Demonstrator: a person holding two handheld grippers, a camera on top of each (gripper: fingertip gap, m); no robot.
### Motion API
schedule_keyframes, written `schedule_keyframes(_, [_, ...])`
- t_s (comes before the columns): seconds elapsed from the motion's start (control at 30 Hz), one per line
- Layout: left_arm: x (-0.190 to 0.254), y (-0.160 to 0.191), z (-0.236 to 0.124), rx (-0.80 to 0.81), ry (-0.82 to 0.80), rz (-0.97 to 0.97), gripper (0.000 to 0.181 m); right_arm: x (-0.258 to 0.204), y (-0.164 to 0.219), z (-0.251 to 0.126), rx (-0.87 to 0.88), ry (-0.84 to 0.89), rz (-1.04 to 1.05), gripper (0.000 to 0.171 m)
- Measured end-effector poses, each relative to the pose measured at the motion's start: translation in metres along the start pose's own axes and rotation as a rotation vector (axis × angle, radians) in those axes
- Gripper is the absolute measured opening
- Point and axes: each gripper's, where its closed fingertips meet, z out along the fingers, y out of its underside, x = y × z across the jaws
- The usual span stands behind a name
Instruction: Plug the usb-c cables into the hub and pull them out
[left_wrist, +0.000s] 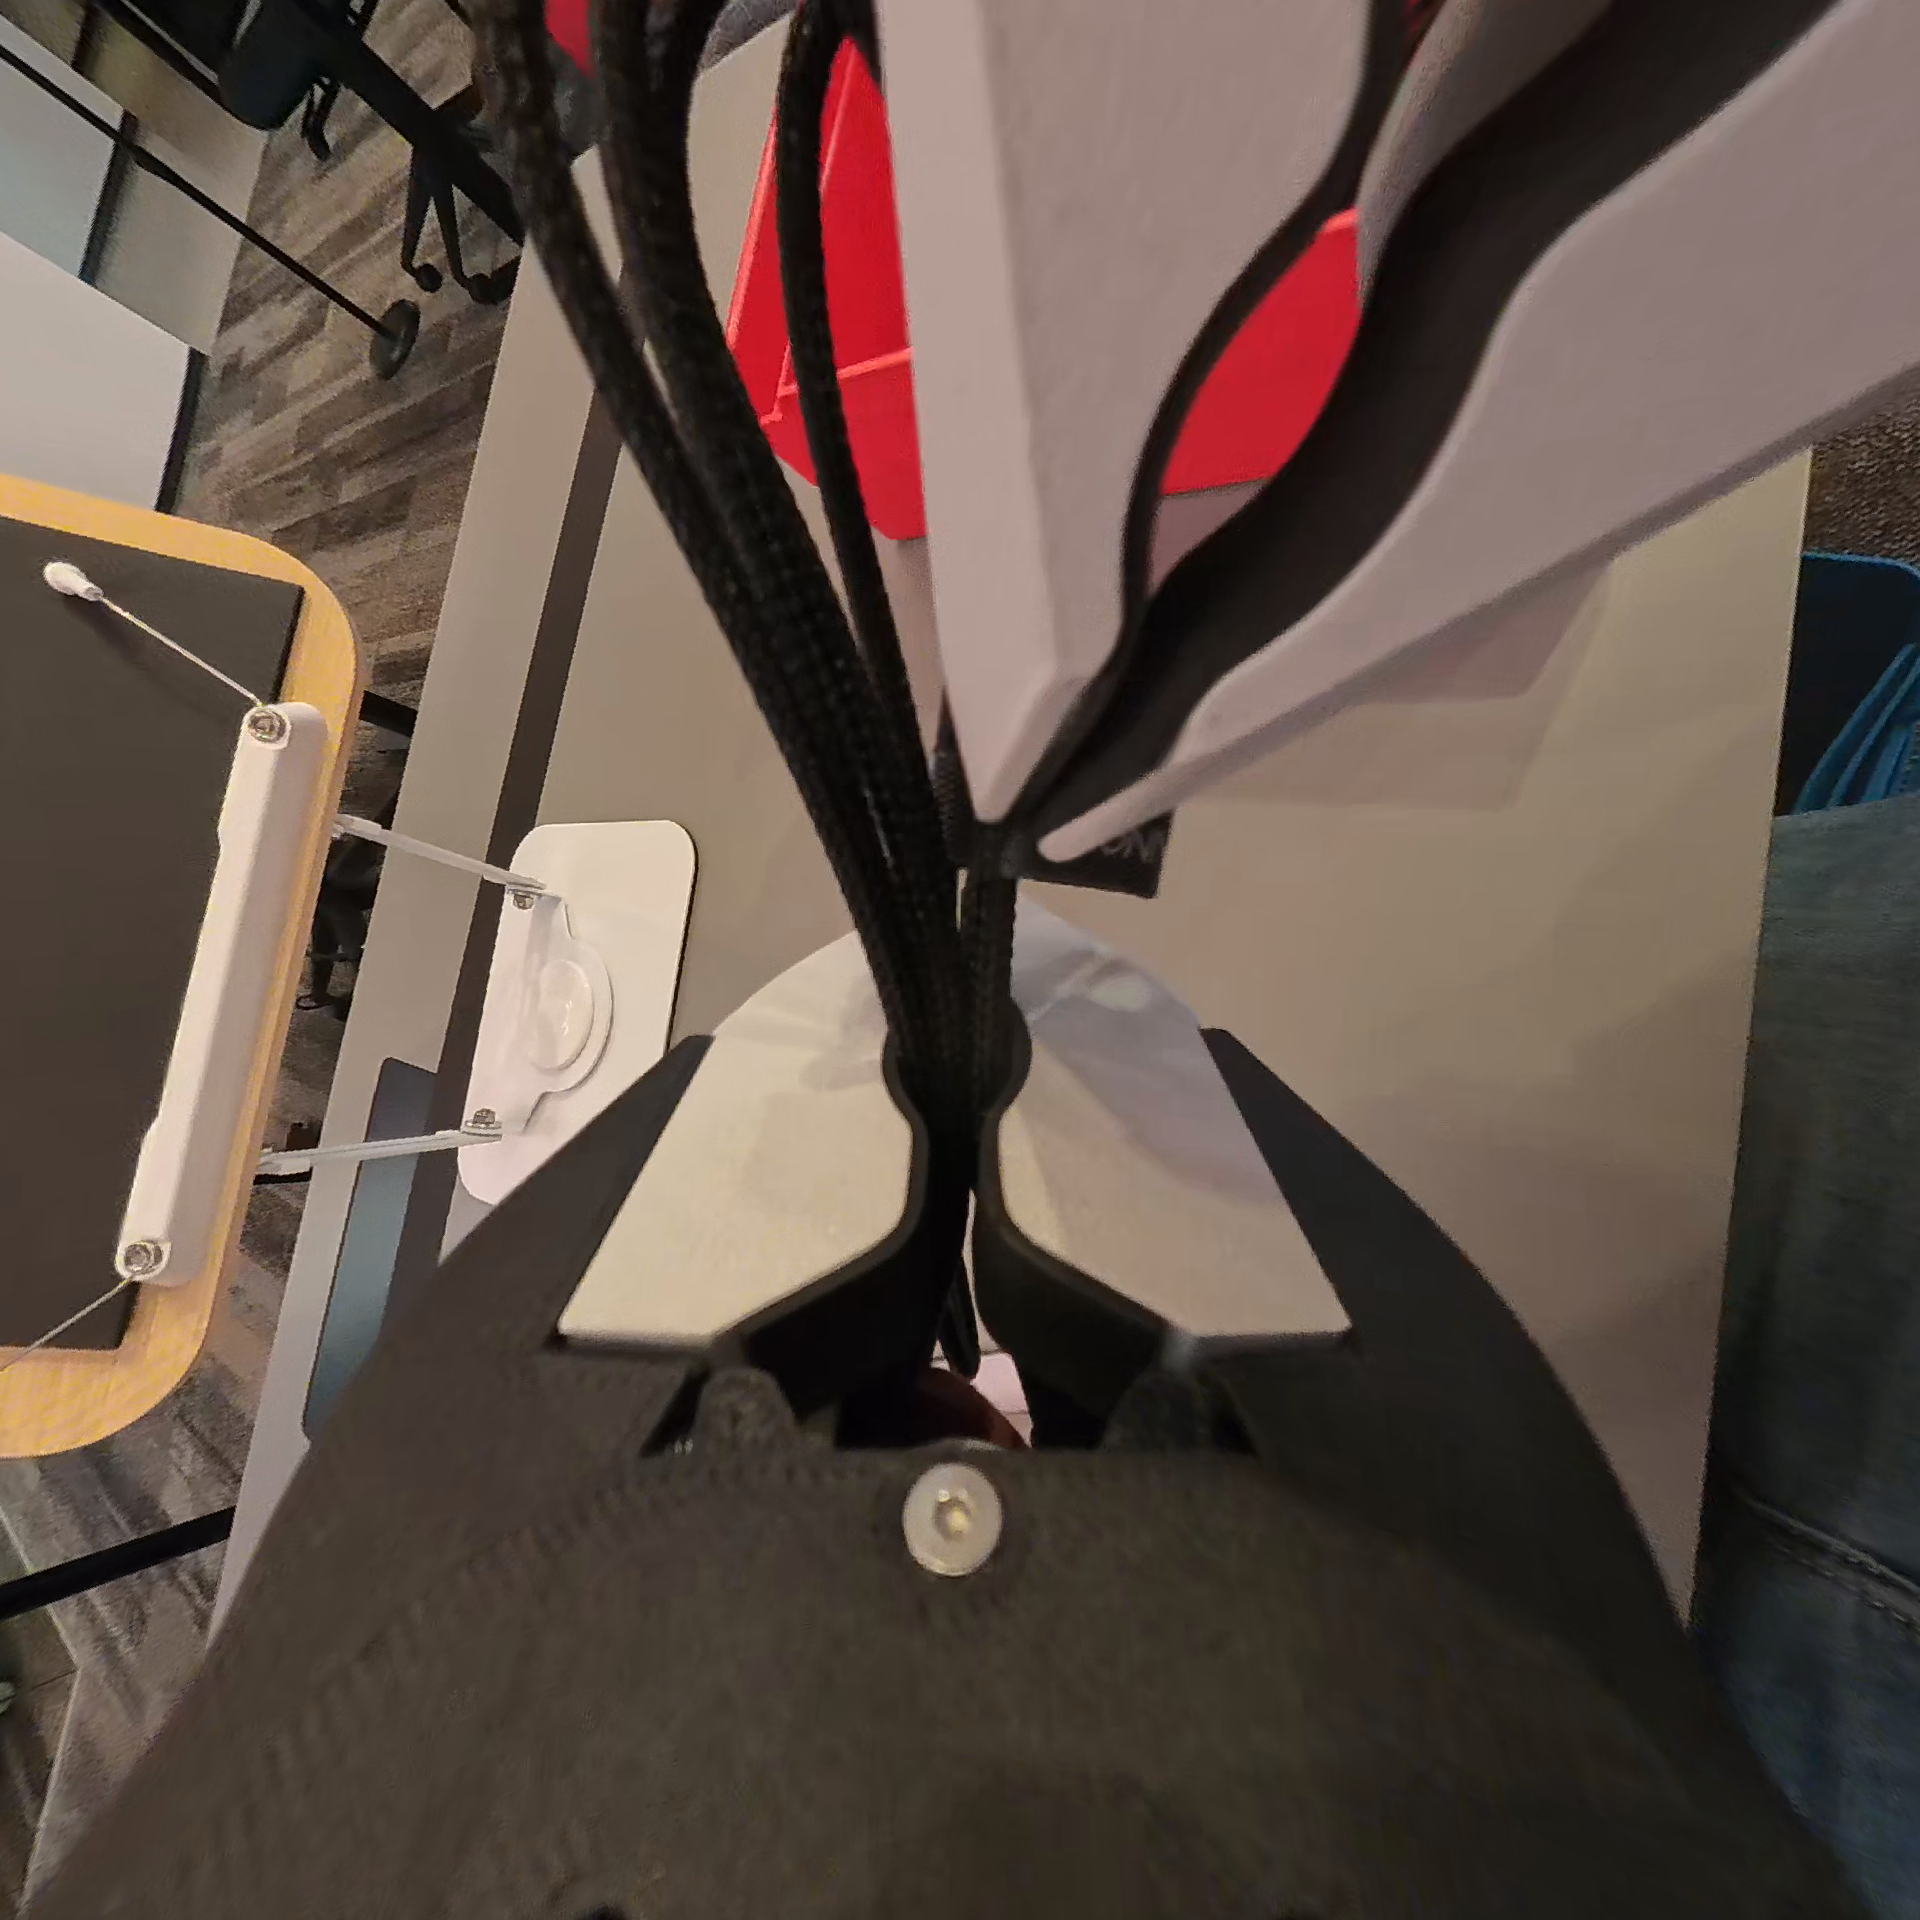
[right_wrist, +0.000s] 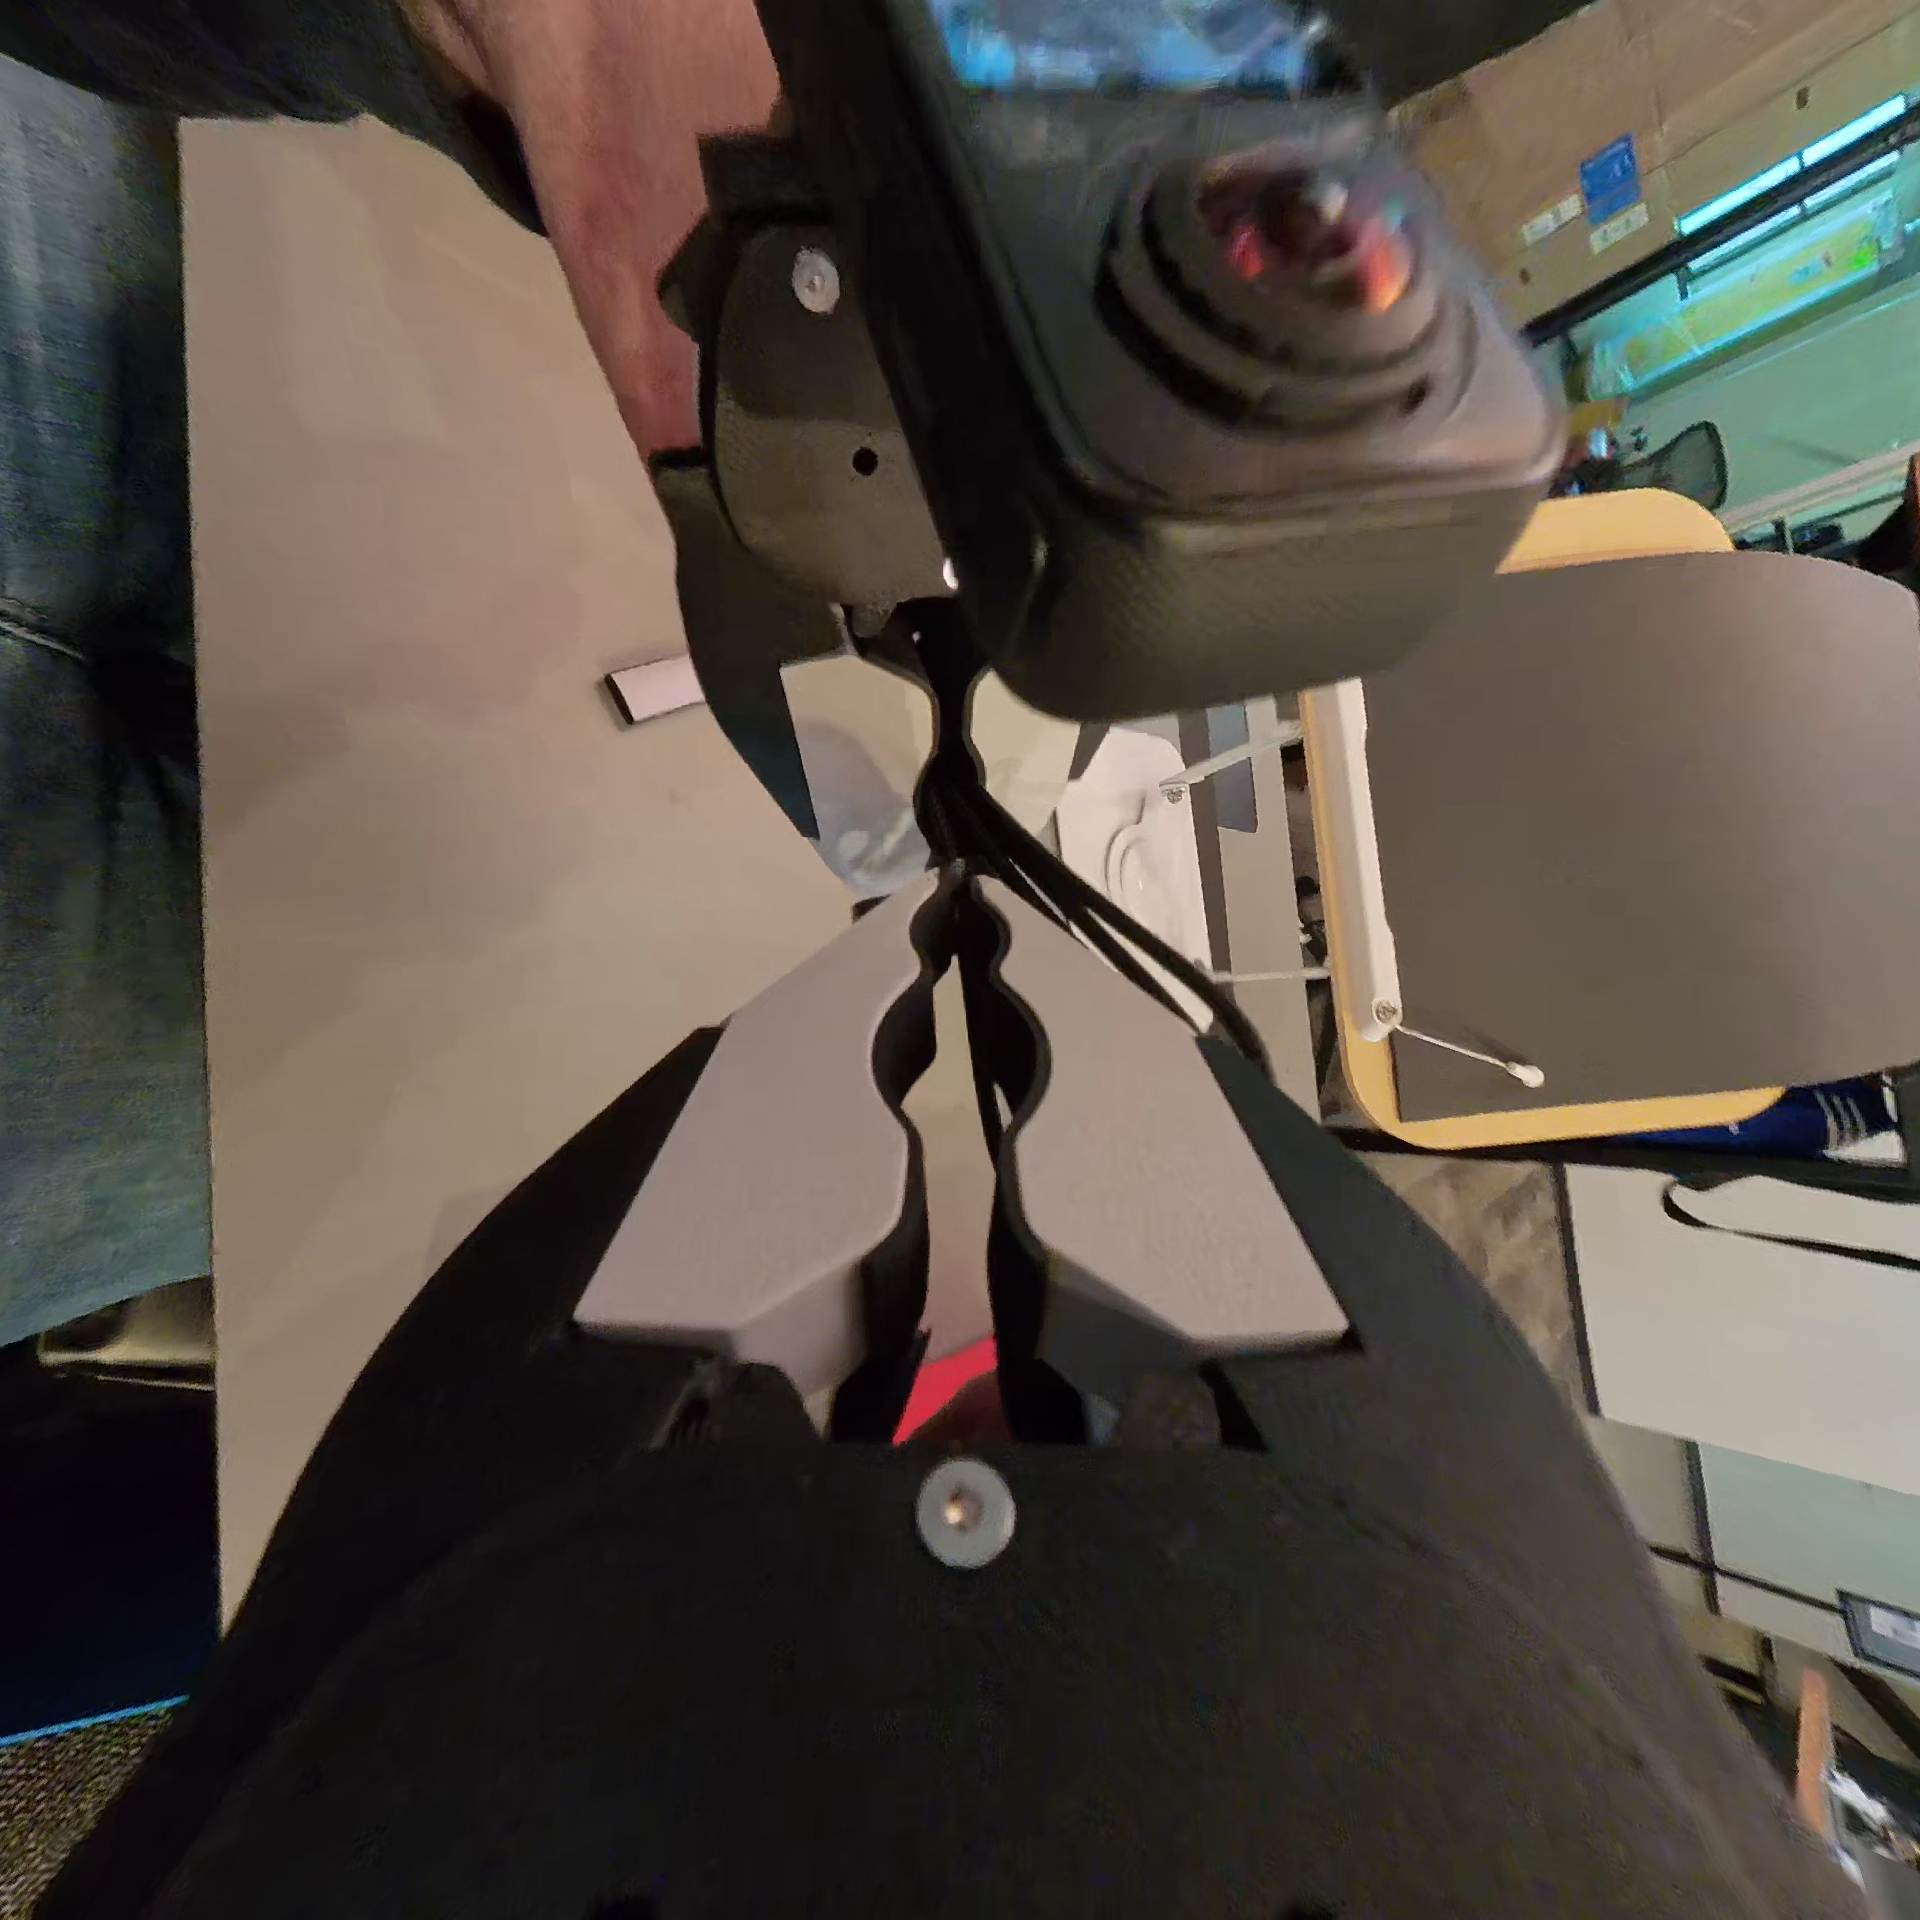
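Observation:
In the left wrist view my left gripper (left_wrist: 956, 1049) is shut on a bundle of black braided cables (left_wrist: 790, 623) that runs up and away from its tips. My right gripper (left_wrist: 1023, 831) comes in from the upper right. Its light grey fingers are shut on one black cable of the bundle just above my left fingertips, next to a black tag (left_wrist: 1132, 862). In the right wrist view my right gripper (right_wrist: 951, 888) pinches that cable (right_wrist: 987, 1122) at its tips, tip to tip with my left gripper (right_wrist: 948, 758). No hub body shows clearly in either view.
A beige table (left_wrist: 1403, 935) lies below. A red bin (left_wrist: 831, 312) is beyond the cables. A white plate with a clear dome (left_wrist: 582, 997) and a wood-edged black board (left_wrist: 104, 935) are at the left. A small light bar (right_wrist: 649, 691) lies on the table. A person's hand (right_wrist: 623, 156) and jeans (left_wrist: 1829, 1247) are close. The grippers' ends are close to 6 cm from one another.

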Motion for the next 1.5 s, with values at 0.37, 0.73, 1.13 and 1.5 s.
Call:
schedule_keyframes(0.37, [0.017, -0.003, 0.002, -0.013, 0.030, 0.168, 0.000, 0.013, -0.021, -0.012, 0.148, -0.188, 0.142, 0.000])
schedule_keyframes(0.73, [-0.003, -0.018, -0.012, 0.003, -0.300, 0.454, 0.000, 0.018, -0.010, -0.010, 0.127, -0.355, 0.307, 0.000])
schedule_keyframes(1.13, [-0.014, -0.046, -0.041, 0.217, -0.537, 0.621, 0.000, 0.005, -0.009, -0.017, 0.266, -0.499, 0.486, 0.000])
schedule_keyframes(1.5, [0.007, -0.061, -0.063, 0.515, -0.263, 0.457, 0.000, 0.007, -0.040, -0.057, 0.482, -0.624, 0.434, 0.000])
